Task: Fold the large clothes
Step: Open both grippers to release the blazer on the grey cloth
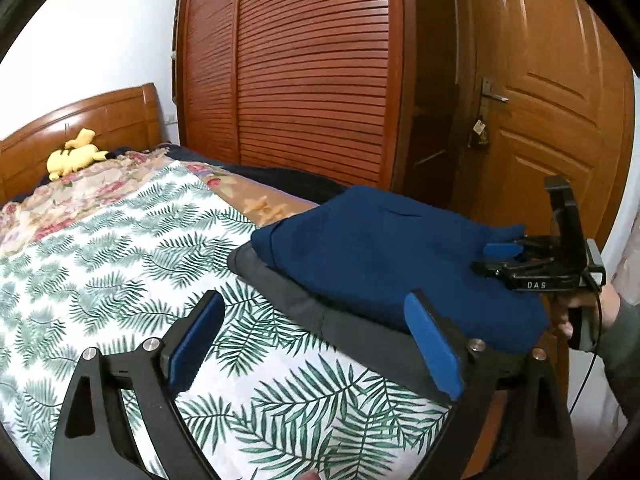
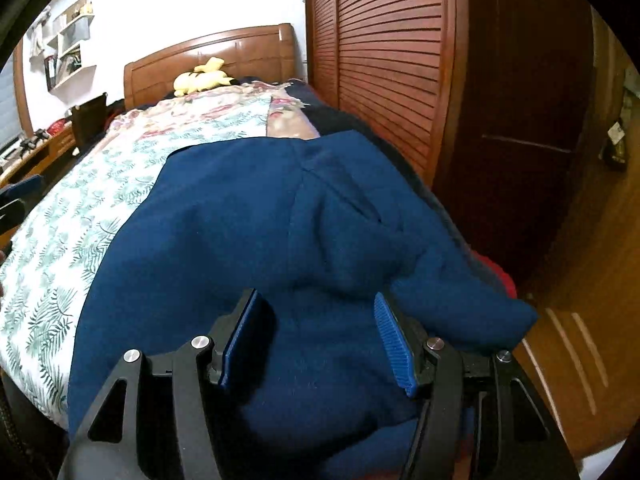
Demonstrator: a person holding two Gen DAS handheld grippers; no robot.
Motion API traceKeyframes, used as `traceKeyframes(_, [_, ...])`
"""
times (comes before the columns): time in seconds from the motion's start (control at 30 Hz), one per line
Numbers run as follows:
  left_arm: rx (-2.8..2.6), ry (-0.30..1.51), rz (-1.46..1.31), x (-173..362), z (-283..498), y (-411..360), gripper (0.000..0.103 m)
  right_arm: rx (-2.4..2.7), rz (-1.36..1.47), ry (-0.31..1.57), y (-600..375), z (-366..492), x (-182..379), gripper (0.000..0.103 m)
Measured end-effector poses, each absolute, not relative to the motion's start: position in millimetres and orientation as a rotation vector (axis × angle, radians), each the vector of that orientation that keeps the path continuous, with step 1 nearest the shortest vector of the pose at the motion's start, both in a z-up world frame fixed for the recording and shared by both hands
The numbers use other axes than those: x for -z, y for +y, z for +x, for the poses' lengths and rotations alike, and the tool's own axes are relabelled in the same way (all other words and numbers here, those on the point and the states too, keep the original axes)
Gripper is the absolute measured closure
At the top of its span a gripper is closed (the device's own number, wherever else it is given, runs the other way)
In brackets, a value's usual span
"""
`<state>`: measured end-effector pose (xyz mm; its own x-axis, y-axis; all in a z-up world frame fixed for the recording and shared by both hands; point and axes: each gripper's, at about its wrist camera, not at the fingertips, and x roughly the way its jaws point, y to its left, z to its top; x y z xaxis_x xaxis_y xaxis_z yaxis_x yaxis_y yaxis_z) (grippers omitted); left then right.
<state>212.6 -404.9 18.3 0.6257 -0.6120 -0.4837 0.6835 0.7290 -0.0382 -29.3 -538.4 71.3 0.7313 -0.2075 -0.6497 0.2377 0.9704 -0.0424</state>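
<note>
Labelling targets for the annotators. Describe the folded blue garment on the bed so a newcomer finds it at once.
Start at the bed with the palm-leaf print cover and go to its foot-end corner nearest the slatted wardrobe. There the folded navy garment sits atop a dark grey garment. It is the only plain deep blue fabric there.

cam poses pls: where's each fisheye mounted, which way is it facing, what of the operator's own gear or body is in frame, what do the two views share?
Left wrist: on the left claw, looking along its open fingers across the leaf-print bedspread toward the louvred wardrobe and door; the right claw and the hand holding it show at right.
Right wrist: on the right claw, tilted down over the folded blue garment, facing the headboard; its fingers stand apart, gripping nothing.
Shared: blue garment, bedspread, yellow plush, headboard, wardrobe.
</note>
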Motion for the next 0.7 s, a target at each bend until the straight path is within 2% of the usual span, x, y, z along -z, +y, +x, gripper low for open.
traceKeyframes(0.23, [0.718,0.460,0.166,-26,189,-382,0.011,0.318,0.020,0.665,-526,-25,-65,0.040])
traceKeyframes(0.47, [0.714,0.450,0.137,-34,174,-357,0.011,0.314,-0.008,0.588,-481,-50,-75,0.020])
traceKeyframes(0.7, [0.673,0.482,0.130,-28,163,-331,0.011,0.228,-0.014,0.537,-413,-57,-71,0.017])
